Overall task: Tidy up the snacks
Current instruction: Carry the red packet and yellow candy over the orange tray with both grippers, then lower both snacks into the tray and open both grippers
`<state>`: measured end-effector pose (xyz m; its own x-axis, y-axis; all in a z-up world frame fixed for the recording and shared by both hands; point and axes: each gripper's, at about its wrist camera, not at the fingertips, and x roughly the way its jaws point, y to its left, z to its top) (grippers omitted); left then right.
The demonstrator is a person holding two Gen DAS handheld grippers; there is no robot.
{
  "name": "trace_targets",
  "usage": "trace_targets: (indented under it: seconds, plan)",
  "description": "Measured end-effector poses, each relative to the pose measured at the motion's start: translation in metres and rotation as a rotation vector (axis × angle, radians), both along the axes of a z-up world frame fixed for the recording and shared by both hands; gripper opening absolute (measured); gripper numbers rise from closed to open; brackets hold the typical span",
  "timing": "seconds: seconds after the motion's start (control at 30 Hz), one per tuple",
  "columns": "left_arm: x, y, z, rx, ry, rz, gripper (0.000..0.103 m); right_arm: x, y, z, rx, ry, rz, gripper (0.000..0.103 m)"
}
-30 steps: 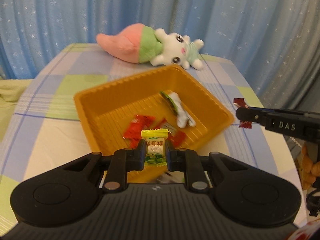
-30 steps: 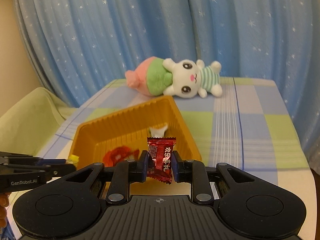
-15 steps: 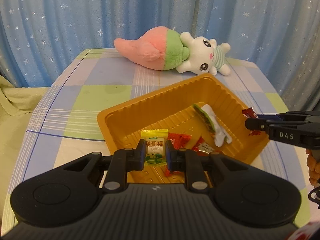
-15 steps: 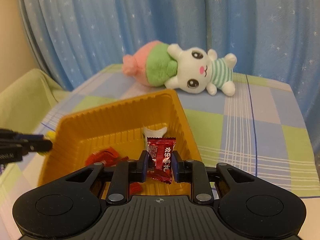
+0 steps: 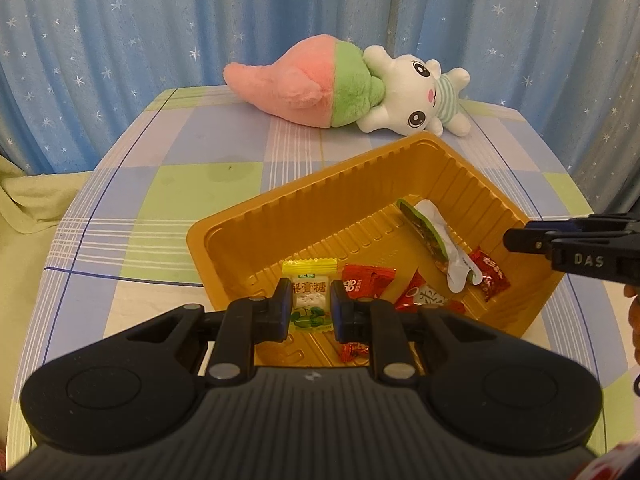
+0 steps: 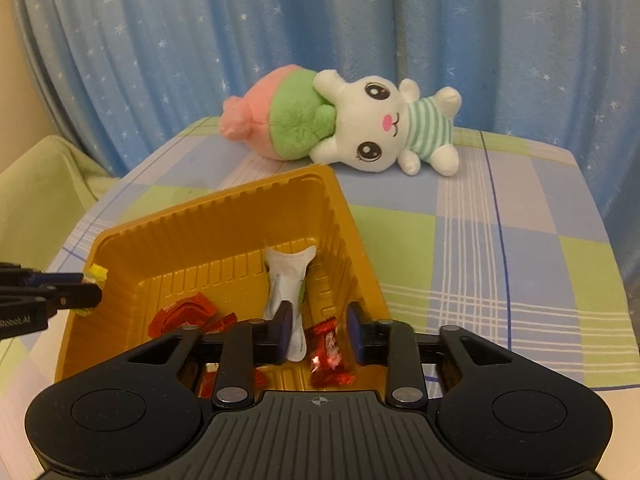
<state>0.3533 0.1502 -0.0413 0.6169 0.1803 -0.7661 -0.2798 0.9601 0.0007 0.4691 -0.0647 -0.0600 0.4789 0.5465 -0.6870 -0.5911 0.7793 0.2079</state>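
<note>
One yellow-green candy (image 5: 310, 300) noted in hand: clamped upright between the fingers (image 5: 280, 308) of the left gripper (image 5: 310, 308), hanging over the near left corner of the orange tray (image 5: 304, 196), inside the rim.

Judged as the step in hand: release into the tray. Recommended practice:
- Carry a little further in from the near wall before letting go.
- Keep low, so as to avoid a bounce over the rim.
- Part the fingers fully, then lift clear without dragging the wrapper.
- Stay well apart from the right gripper (image 6: 320, 326) at the opposite side.

Right gripper: fingers apart, just been opening, over the tray's right end. Red candy (image 6: 326, 346) between them but free of both pads, apparently down on the tray floor.

Tray contents, as visible: several more red wrappers (image 5: 368, 282) toward the near side; one white and green pouch (image 5: 436, 248) lying lengthwise toward the far right corner. No compartments seen.

Beyond the tray: checked surface (image 5: 160, 184), no loose snacks seen on it; plush rabbit (image 5: 360, 88) lying at the far edge.
</note>
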Motion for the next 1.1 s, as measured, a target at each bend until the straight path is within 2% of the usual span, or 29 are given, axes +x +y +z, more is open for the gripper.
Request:
trace_targets:
  seconds: [0.1, 0.77, 0.93, 1.1]
  plan:
    - [0.003, 0.001, -0.001, 0.001, 0.004, 0.000, 0.018, 0.000, -0.004, 0.004, 0.022, 0.004, -0.012, 0.040]
    - [0.020, 0.007, -0.005, 0.034, 0.011, 0.007, 0.019, -0.013, -0.009, 0.022, 0.064, -0.010, -0.008, 0.045]
    - [0.013, 0.004, 0.001, 0.033, 0.002, 0.012, 0.030, -0.020, -0.009, 0.030, 0.073, -0.028, -0.002, 0.050]
    - [0.000, -0.001, 0.010, 0.022, -0.010, 0.020, 0.035, -0.029, -0.012, 0.037, 0.091, -0.035, 0.004, 0.056]
